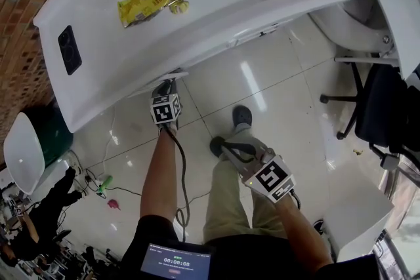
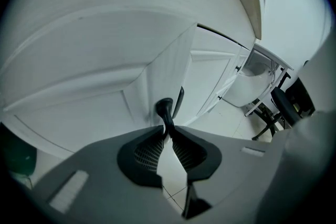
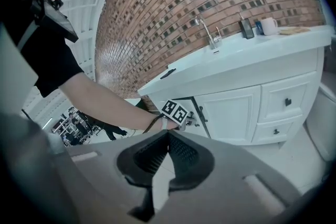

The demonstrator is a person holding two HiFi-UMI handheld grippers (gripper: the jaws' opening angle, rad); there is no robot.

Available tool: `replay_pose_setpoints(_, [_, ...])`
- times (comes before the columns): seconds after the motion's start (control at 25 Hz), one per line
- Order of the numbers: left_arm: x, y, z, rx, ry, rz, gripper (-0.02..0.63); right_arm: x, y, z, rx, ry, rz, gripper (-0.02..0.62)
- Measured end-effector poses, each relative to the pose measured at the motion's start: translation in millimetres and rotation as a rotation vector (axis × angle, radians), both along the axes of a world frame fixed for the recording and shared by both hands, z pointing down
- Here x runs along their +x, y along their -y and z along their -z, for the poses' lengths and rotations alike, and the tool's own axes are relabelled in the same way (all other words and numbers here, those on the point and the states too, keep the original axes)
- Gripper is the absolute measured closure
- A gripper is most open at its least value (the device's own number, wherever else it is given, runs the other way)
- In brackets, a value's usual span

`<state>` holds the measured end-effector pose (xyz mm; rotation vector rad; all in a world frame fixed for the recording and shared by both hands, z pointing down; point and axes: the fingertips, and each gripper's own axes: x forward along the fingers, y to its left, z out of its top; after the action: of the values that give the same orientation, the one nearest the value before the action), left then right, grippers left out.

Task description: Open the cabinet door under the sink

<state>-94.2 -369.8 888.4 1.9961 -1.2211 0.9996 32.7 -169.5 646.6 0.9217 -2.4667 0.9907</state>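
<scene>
My left gripper [image 2: 167,127] reaches under the white sink counter [image 1: 216,3] and is shut on the black handle [image 2: 164,110] of the white cabinet door [image 2: 94,97]. The handle's stem passes between the jaw tips. A second black handle [image 2: 180,99] sits just right of it on the neighbouring door. In the head view the left gripper [image 1: 167,80] is at the counter's edge, its tips hidden below it. In the right gripper view the left gripper [image 3: 190,119] meets the cabinet front [image 3: 231,113]. My right gripper [image 1: 222,145] hangs shut over the floor with nothing in it.
Snack packets [image 1: 154,0] and a black device [image 1: 69,49] lie on the counter. A black office chair [image 1: 380,108] stands at the right, a white-lidded green bin [image 1: 26,147] at the left. Cables [image 1: 98,183] trail on the tiled floor. Drawers [image 3: 286,102] flank the cabinet.
</scene>
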Motion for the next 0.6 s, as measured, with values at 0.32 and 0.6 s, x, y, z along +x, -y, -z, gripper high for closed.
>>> replay_pose_setpoints(0.32, [-11, -49, 0, -0.01, -0.007, 0.021, 0.541, -3, -14, 1, -0.01, -0.009, -0.016, 0.603])
replay_pose_setpoints(0.6, [-22, -78, 0, -0.039, -0.084, 0.13, 0.533, -20, -32, 5, -0.013, -0.014, -0.005, 0.603])
